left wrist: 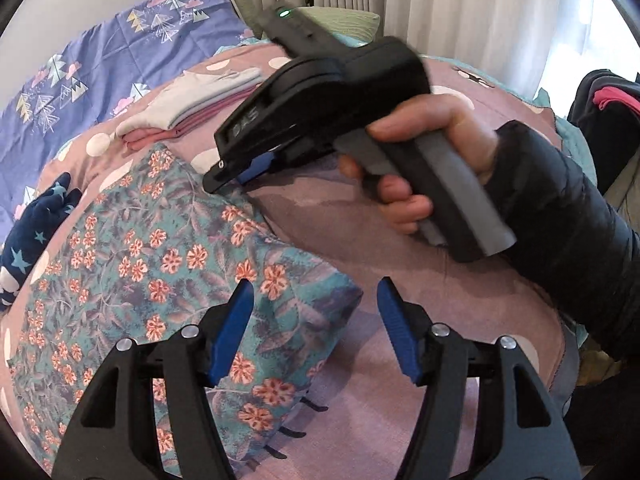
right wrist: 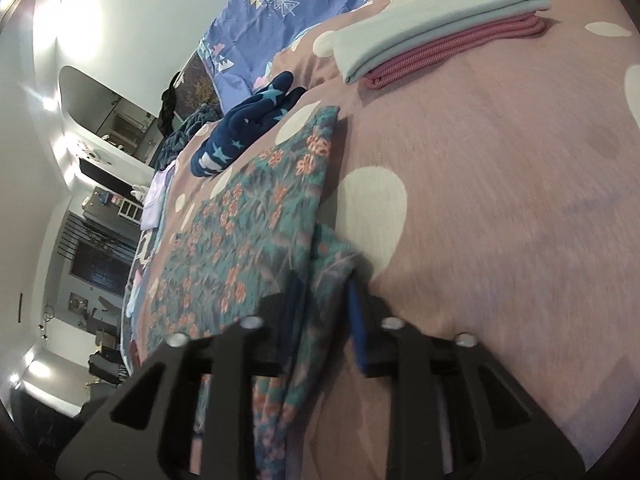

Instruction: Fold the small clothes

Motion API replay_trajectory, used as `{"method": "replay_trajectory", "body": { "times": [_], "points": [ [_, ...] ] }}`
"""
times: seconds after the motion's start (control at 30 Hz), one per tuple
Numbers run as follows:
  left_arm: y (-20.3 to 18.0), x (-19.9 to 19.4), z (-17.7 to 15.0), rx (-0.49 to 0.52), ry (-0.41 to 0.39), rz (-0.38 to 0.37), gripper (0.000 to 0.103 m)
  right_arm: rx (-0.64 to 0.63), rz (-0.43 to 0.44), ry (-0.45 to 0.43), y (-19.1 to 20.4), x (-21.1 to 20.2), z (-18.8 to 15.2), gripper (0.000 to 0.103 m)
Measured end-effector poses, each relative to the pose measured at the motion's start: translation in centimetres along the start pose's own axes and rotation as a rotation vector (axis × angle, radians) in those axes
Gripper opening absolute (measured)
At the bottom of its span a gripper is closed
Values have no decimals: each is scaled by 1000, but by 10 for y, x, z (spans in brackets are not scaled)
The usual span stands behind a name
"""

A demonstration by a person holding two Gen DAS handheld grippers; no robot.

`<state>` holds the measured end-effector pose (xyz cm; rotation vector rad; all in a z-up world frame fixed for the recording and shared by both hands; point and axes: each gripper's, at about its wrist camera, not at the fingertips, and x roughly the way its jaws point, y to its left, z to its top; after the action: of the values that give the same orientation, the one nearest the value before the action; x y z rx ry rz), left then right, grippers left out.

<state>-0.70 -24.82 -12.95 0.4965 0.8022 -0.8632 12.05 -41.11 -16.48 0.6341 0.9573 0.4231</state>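
A teal garment with orange flowers (left wrist: pixel 160 264) lies spread on the pink dotted bedspread (left wrist: pixel 360 232). My left gripper (left wrist: pixel 316 320) is open and empty, hovering over the garment's near right corner. My right gripper (left wrist: pixel 230 174), held in a hand, touches the garment's far right edge. In the right wrist view the right gripper (right wrist: pixel 326 300) is shut on a fold of the floral garment (right wrist: pixel 248 216), which bunches up between its blue pads (right wrist: pixel 356 320).
A folded stack, a pale shirt (left wrist: pixel 192 100) on a pink piece (right wrist: pixel 452 56), lies farther back on the bed. A navy star-print garment (left wrist: pixel 36 216) lies at the left. A purple pillow (left wrist: pixel 100 48) and curtains (left wrist: pixel 440 0) stand behind.
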Motion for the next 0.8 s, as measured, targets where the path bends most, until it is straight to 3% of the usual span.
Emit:
{"method": "replay_trajectory", "body": {
  "times": [0.03, 0.07, 0.1, 0.13, 0.3, 0.4, 0.47, 0.5, 0.6, 0.7, 0.77, 0.8],
  "points": [
    [-1, 0, 0, 3, 1, 6, 53, 3, -5, -16, 0, 2, 1, 3],
    [-2, 1, 1, 6, 4, 5, 39, 9, 7, -28, 0, 3, 1, 3],
    [-2, 2, 1, 4, 14, -14, 15, 10, 21, -39, 0, 3, 1, 3],
    [-2, 2, 2, -1, 18, -22, 12, 4, 35, -53, 0, 1, 1, 3],
    [-3, -4, 4, 7, 5, -55, 8, -6, 91, -91, -1, -13, 8, 3],
    [-8, -7, 5, 11, 4, -72, 8, -18, 82, -95, 2, -11, 14, 3],
    [-13, -3, 2, 13, 16, -113, 0, -18, 80, -95, 3, -6, 16, 2],
    [-20, 2, -1, 22, 40, -171, 0, -15, 78, -91, 2, -4, 16, 2],
    [-37, 15, -10, 91, 65, -121, 0, 7, 65, -55, -8, 2, 13, 3],
    [-33, 14, -11, 66, 70, -92, 0, 43, 118, -40, -20, -2, 13, 6],
    [-23, -3, -8, 33, 21, -70, 13, 38, 149, -56, -24, -12, 12, 20],
    [-18, -15, -7, 24, -17, -56, 30, 37, 158, -65, -25, -16, 12, 24]
  ]
}}
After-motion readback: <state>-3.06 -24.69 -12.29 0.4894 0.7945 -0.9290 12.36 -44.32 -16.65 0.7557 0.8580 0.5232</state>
